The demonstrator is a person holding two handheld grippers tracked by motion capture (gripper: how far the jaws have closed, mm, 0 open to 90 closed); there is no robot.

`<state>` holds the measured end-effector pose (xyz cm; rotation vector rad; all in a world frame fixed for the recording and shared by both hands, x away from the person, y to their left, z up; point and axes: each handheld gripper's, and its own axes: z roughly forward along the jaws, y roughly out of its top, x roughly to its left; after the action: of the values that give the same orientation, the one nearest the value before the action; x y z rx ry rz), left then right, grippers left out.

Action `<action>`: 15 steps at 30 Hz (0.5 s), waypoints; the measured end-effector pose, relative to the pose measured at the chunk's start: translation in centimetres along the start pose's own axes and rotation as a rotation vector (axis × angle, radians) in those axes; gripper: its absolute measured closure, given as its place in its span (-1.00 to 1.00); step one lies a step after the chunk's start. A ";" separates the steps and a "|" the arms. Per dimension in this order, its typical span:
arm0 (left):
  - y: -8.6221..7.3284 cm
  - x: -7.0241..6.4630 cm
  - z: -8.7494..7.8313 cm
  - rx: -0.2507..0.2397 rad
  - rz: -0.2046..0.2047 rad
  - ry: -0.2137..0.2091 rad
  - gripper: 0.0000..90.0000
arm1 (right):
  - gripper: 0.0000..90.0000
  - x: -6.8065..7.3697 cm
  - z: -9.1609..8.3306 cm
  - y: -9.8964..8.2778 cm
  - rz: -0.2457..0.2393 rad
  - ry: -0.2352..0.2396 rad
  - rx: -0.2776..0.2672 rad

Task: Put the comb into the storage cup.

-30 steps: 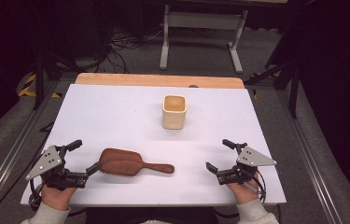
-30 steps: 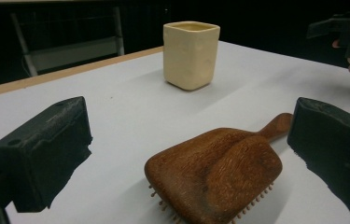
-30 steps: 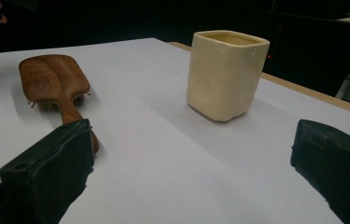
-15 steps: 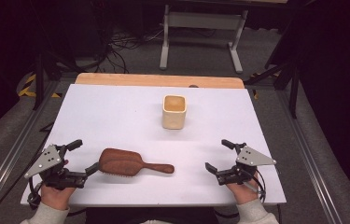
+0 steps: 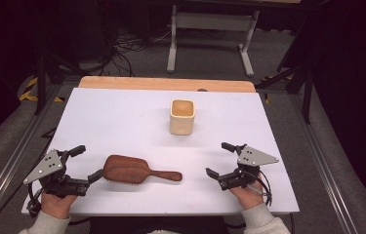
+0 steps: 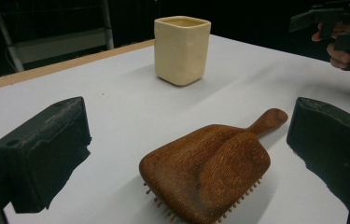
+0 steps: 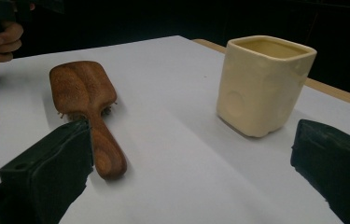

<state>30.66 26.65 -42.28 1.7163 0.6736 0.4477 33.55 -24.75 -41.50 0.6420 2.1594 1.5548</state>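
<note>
A brown wooden hairbrush point(image 5: 139, 171) lies bristles down near the front of the white table point(image 5: 122, 117), handle pointing right. A cream square cup point(image 5: 182, 116) stands upright at mid-table, apart from both grippers. My left gripper point(image 5: 88, 162) is open just left of the brush head, one jaw close to its edge. In the left gripper view the hairbrush point(image 6: 205, 172) lies between the open jaws of the left gripper point(image 6: 189, 121), with the cup point(image 6: 182, 44) beyond. My right gripper point(image 5: 219, 158) is open and empty, right of the handle. The right gripper view has the right gripper point(image 7: 191, 158), the hairbrush point(image 7: 86, 93) and the cup point(image 7: 263, 84).
A wooden strip point(image 5: 166, 84) runs along the table's far edge. Beyond it stand a metal frame point(image 5: 210, 22) and floor cables point(image 5: 132, 44). Metal rails flank both sides of the table. The other hand point(image 7: 0, 37) is at the top left of the right gripper view.
My right gripper has shifted slightly left toward the brush handle. The left gripper, brush and cup have barely moved.
</note>
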 end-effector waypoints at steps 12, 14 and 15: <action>-0.1 0.3 0.1 0.025 -0.016 0.002 -0.98 | -0.99 0.7 2.9 2.3 -0.042 0.075 0.015; -0.1 0.3 0.1 0.028 -0.013 0.006 -0.97 | -0.99 0.9 3.7 2.7 -0.052 0.095 0.020; -0.1 0.3 0.1 0.023 -0.014 0.007 -0.97 | -0.99 1.0 3.9 2.9 -0.056 0.102 0.023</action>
<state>30.92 26.80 -42.40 1.7314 0.6976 0.4376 35.39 -20.38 -39.97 0.5149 2.2527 1.5673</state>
